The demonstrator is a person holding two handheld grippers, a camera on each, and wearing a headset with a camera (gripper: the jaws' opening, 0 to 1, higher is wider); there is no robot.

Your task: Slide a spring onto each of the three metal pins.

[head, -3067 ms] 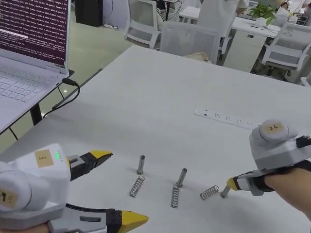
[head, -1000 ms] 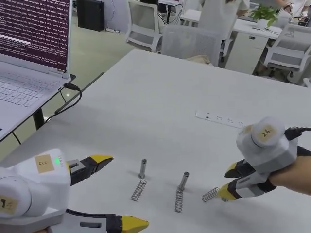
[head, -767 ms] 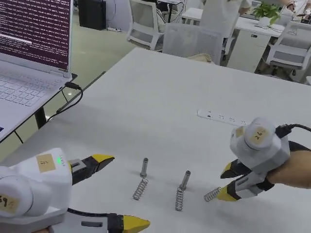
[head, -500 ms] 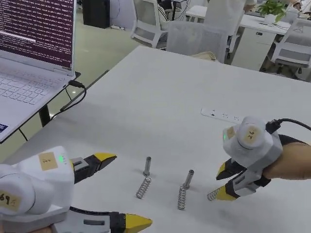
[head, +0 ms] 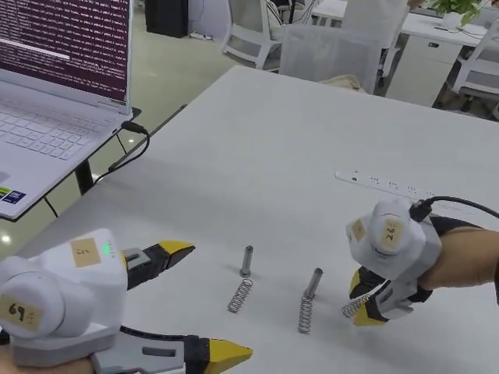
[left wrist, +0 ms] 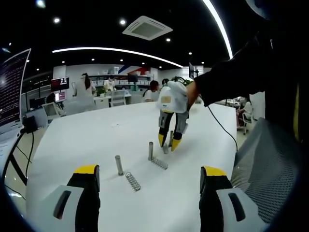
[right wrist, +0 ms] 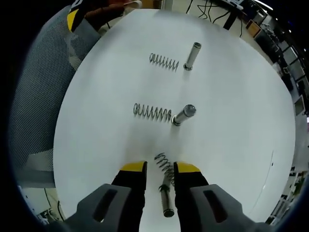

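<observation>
The table (head: 257,140) serves as the support. The left gripper (head: 203,302) is held level at lower left, its jaws spread wide and empty, probably to leave room. The right gripper (right wrist: 159,169) is tipped steeply down at lower right. Its jaws are narrowed but not closed and straddle the third spring (right wrist: 165,168), likely for a pick-up, with its pin (right wrist: 167,203) just behind. The left pin (head: 247,260) and middle pin (head: 313,282) are stood upright at centre, with a spring (head: 240,294) laid by each; none is threaded.
</observation>
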